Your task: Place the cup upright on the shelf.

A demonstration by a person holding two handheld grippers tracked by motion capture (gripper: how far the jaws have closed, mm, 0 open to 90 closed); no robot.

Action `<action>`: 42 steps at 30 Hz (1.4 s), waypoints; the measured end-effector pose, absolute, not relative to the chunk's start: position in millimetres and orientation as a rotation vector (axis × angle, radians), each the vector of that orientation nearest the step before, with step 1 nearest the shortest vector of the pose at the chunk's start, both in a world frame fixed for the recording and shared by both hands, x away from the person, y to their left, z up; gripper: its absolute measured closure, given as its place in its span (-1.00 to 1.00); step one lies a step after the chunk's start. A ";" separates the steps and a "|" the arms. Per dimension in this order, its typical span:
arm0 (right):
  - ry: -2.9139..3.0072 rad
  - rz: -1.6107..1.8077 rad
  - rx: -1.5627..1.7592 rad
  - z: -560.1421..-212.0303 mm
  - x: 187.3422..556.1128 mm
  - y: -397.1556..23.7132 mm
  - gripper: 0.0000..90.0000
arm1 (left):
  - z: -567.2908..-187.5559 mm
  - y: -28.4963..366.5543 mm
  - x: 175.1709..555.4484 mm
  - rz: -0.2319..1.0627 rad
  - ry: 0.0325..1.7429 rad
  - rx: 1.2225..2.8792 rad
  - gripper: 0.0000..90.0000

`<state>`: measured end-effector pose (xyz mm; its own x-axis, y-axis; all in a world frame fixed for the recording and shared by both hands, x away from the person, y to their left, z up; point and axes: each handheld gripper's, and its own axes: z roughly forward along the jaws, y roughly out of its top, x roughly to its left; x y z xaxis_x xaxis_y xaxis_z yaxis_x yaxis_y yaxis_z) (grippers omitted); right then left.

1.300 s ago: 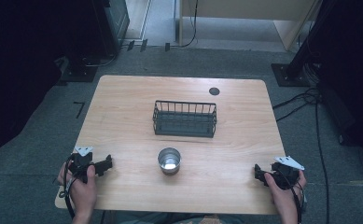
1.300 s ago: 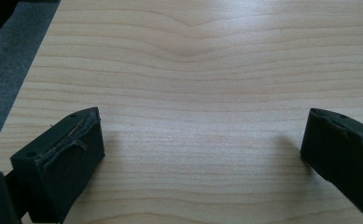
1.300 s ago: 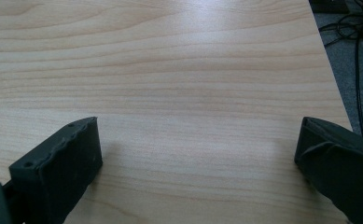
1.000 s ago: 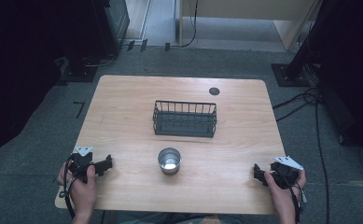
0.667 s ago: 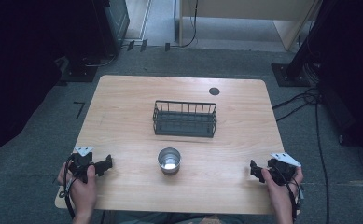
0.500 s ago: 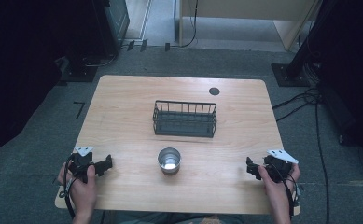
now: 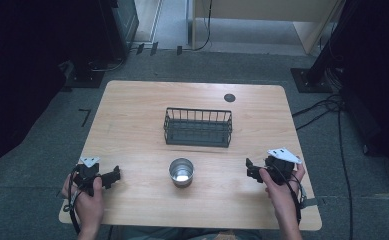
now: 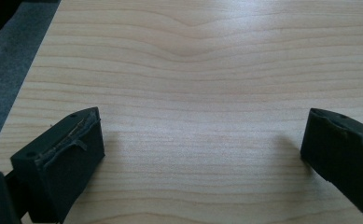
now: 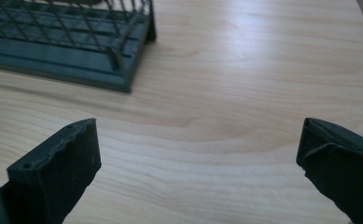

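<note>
Near the front edge of the table [image 7: 132, 115], the left gripper [image 7: 113, 174] rests low over the wood at the person's left, held in the left hand [image 7: 84, 196]. Its fingers [image 8: 65, 156] stand wide apart in the left gripper view, with bare wood grain between them and nothing in their grasp. At the other side, the right gripper [image 7: 250, 169] sits in the right hand [image 7: 280, 186], just above the table and pointing toward the middle. Its fingers [image 9: 60, 165] are likewise spread wide and empty; between and beyond them the right gripper view shows bare table and, further off to the upper left, a corner of the wire basket [image 9: 72, 35].

A metal cup [image 7: 181, 171] stands upright on the table between the two grippers, apart from both, somewhat nearer the left one. The basket [image 7: 198, 127] stands just behind the cup, toward the table's middle, not touching it. A small dark round hole [image 7: 229, 97] shows in the table beyond the basket.
</note>
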<state>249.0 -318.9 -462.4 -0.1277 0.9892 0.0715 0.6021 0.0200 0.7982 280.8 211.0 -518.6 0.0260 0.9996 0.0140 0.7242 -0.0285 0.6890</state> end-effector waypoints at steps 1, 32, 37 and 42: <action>1.787 0.972 1.611 -460.2 250.2 -314.9 -1.00 | -518.6 211.0 280.8 0.714 1.749 1.805 -1.00; 1.979 1.149 1.392 -434.7 265.1 -204.5 -1.00 | -518.6 211.0 280.8 0.713 1.750 1.805 -1.00; 2.008 1.161 1.381 -435.7 264.8 -193.5 -1.00 | -518.6 211.0 280.8 0.713 1.750 1.805 -1.00; 2.059 1.180 1.356 -437.2 263.5 -175.8 -1.00 | -518.6 211.0 280.8 0.713 1.750 1.805 -1.00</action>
